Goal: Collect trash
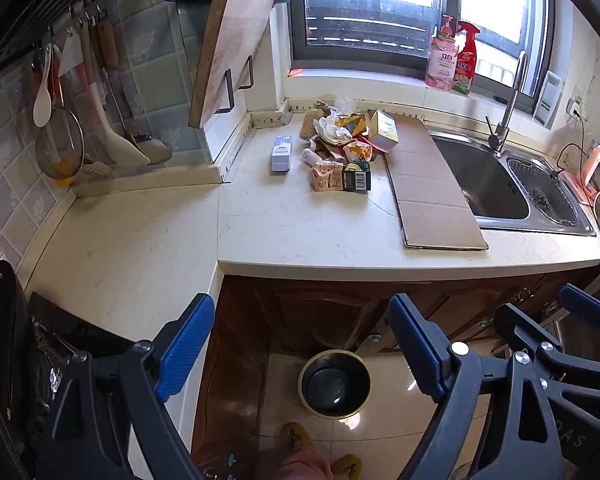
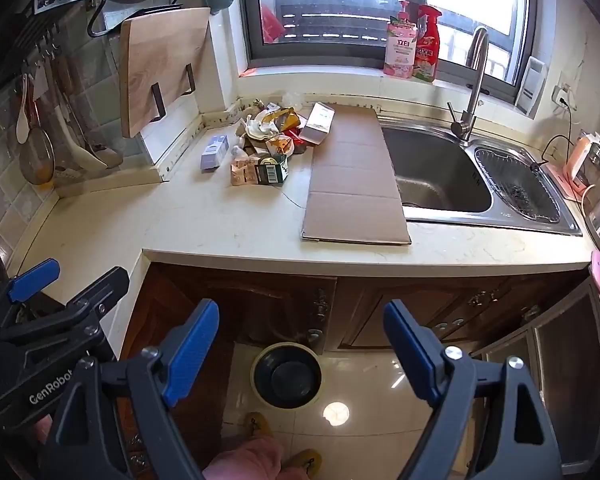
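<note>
Left wrist view: trash pile lies at the countertop's back edge, well beyond both wide-open, empty grippers, left and right.

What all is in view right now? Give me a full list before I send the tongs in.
trash pile: one heap, mixed wrappers and cartons, back of counter
small box: one, pale lilac, left of the pile
cardboard sheet: one, brown, flat, overlapping the sink edge
sink: one, steel, right side
bottles: two, pink and red, windowsill
cutting board: one, wooden, leaning in a rack
utensils: several, hanging on the left wall
bin: one, dark inside, on the floor
slippers: two, yellow, floor
left tongs: blue pads, open, empty
right tongs: blue pads, open, empty
</note>
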Available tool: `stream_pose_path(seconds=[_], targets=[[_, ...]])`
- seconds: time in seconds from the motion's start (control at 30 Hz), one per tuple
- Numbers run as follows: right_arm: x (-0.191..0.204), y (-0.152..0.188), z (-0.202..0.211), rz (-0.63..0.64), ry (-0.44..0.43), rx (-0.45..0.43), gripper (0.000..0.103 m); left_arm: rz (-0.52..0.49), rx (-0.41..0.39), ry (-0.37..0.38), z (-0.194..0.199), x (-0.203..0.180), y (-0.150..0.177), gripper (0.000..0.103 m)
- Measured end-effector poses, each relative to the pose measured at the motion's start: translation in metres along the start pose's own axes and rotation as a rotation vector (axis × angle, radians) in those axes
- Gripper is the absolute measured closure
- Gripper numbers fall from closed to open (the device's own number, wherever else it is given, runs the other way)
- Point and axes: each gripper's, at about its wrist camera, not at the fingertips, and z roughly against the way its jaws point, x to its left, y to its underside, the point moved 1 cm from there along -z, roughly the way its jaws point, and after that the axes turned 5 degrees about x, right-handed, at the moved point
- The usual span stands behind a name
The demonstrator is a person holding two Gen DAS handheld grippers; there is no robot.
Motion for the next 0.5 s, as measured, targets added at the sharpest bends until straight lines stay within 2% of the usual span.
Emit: stream_pose_path(seconds=[0.5], targets=[[0.0000, -0.0005, -0.0002, -0.007, 0.002, -0.004, 0.018, -0.017, 0.001, -0.007, 0.0007, -0.0037, -0.0018, 0.016]])
